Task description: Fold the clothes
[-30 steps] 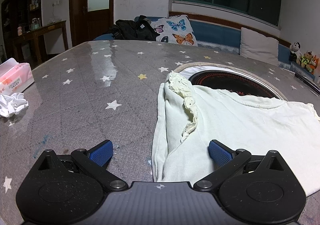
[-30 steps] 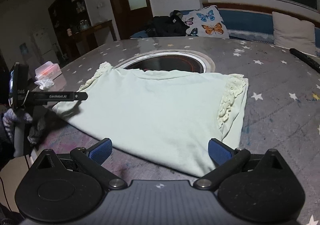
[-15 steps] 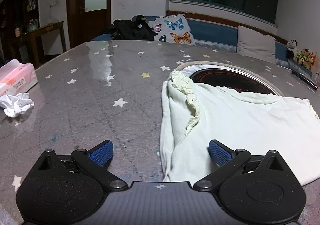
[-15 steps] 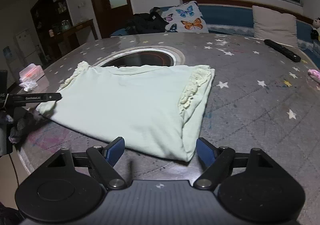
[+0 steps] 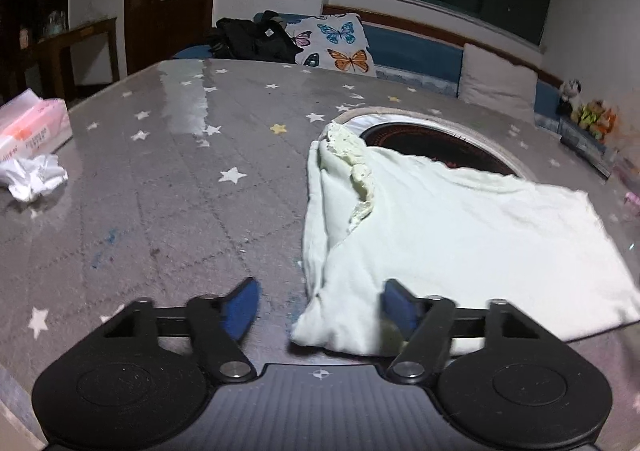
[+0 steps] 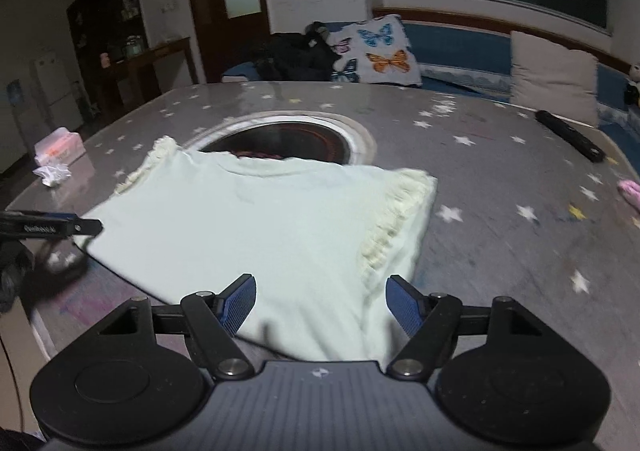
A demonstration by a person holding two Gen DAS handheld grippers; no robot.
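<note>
A pale green shirt [image 5: 460, 235] with lace-trimmed sleeves lies flat on the grey star-patterned table, both sleeves folded inward. It also shows in the right wrist view [image 6: 264, 219]. My left gripper [image 5: 318, 309] is open, its jaws partly narrowed, astride the shirt's near left corner. My right gripper [image 6: 320, 303] is open, jaws partly narrowed, over the shirt's near right corner. The left gripper also shows at the left edge of the right wrist view [image 6: 52, 227].
A round dark burner recess [image 6: 280, 143] sits in the table under the shirt's collar edge. A tissue pack [image 5: 30, 127] and crumpled tissue [image 5: 34, 179] lie at the left. A black remote [image 6: 570, 135] lies at the right. A sofa with cushions stands behind.
Both grippers have moved in over the shirt's near corners, and their jaws have narrowed from wide open. The shirt lies as before.
</note>
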